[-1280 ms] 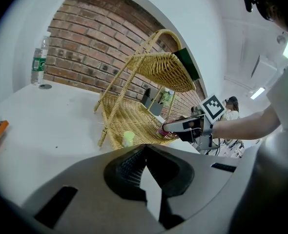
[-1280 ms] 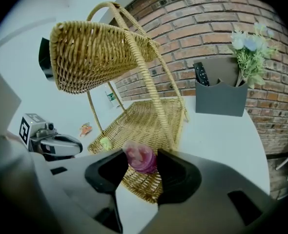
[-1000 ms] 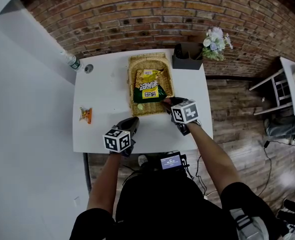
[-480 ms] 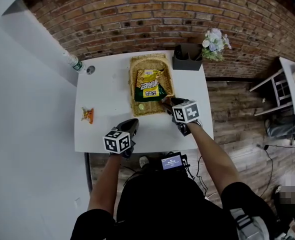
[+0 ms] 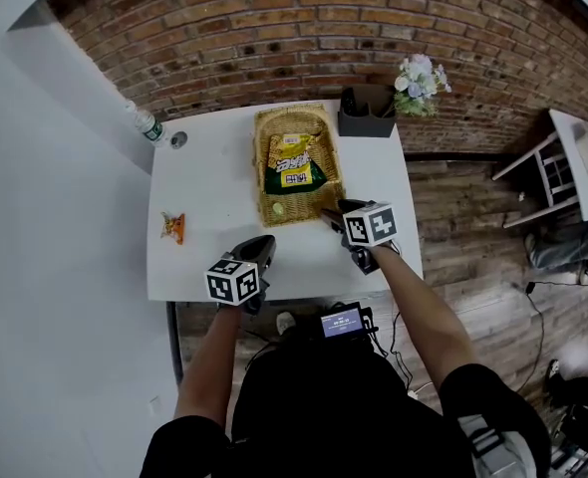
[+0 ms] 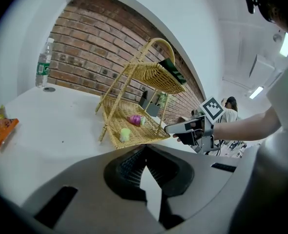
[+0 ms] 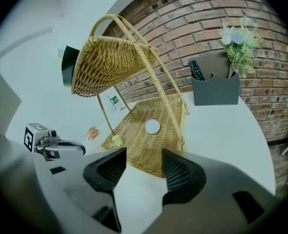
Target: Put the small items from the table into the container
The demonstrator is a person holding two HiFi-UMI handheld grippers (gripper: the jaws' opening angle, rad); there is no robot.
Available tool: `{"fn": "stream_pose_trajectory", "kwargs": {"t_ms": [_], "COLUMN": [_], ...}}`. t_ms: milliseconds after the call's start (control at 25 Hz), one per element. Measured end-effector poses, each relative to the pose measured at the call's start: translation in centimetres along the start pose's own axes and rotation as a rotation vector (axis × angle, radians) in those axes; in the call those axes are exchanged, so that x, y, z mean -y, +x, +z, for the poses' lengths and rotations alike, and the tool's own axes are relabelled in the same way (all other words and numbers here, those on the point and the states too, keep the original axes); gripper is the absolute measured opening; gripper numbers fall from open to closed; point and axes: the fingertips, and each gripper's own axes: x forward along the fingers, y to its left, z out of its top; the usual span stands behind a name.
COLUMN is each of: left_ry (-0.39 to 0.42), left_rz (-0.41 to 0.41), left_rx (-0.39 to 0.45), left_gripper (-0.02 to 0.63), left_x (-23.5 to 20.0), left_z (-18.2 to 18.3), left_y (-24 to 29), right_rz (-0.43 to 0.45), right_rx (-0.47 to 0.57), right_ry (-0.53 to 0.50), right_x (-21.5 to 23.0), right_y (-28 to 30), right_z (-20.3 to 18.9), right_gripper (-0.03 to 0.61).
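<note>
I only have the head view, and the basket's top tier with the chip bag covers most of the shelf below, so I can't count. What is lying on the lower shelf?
Observer: The left gripper view shows two things on the lower shelf: a pale green item near the edge closest to you and a pink item behind it.
Operator: Is the right gripper carrying anything?
Observer: No. The right gripper has its jaws apart, with only table between them.
Operator: And the left?
Observer: The left gripper is shut and empty.
</note>
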Motion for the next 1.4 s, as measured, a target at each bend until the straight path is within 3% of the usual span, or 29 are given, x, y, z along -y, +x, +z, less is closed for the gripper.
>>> {"fn": "stream_pose_trajectory", "kwargs": {"t_ms": [600, 680, 840, 920, 1400], "left_ry": [0.021, 0.026, 0.035, 0.042, 0.080], "left_rz": [-0.033, -0.042, -0.061, -0.075, -0.115], "left_rx": [0.015, 0.013, 0.009, 0.007, 0.009], "left_gripper": [0.009, 0.009, 0.009, 0.009, 0.009], "left_x": [2.2, 2.7, 3.6, 4.0, 5.6], "left_z": [-0.6, -0.8, -1.1, -1.3, -1.2], "left_y": [-1.2, -1.1, -1.0, -1.0, -0.4], "right_rz": [0.071, 0.066, 0.027, 0.025, 0.050], "right_rx": [0.000, 0.009, 0.039, 0.055, 0.063], "right_ry": [0.068, 0.070, 0.051, 0.038, -0.048], "right_x": [-3.0, -3.2, -3.2, -3.6, -5.6], "right_y": [-3.3, -3.9, -5.1, -5.7, -7.1], "right_z": [-2.8, -3.1, -3.6, -3.8, -4.8], "right_gripper": [0.211, 0.185, 0.053, 0.028, 0.012]}}
